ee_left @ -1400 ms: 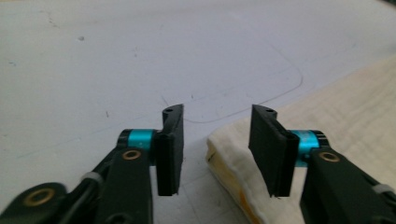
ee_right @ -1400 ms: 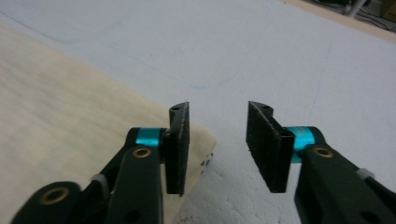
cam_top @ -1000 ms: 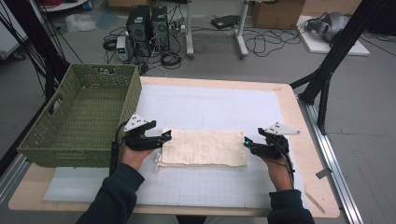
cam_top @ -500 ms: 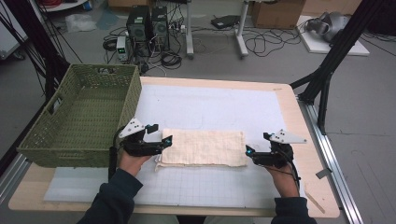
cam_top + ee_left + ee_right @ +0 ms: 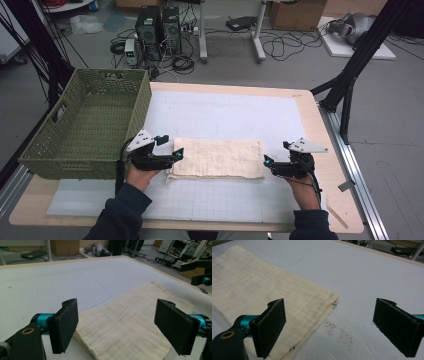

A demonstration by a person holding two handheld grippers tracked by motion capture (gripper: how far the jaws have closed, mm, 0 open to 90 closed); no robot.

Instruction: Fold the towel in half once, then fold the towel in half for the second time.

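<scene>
The cloth (image 5: 217, 158) is already folded flat between both claws; left gripper (image 5: 176, 154) and right gripper (image 5: 267, 161) are spread open, empty, the right's jaws just widened; binning in the basket (image 5: 85, 125) is judged left

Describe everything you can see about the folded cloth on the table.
The cloth is cream, with a crinkled gauze-like weave, folded into a flat layered rectangle. It lies on the white mat near the person's edge of the table, right of the green basket. The left gripper is open at its left end, the right gripper open at its right end; neither grips it.
</scene>
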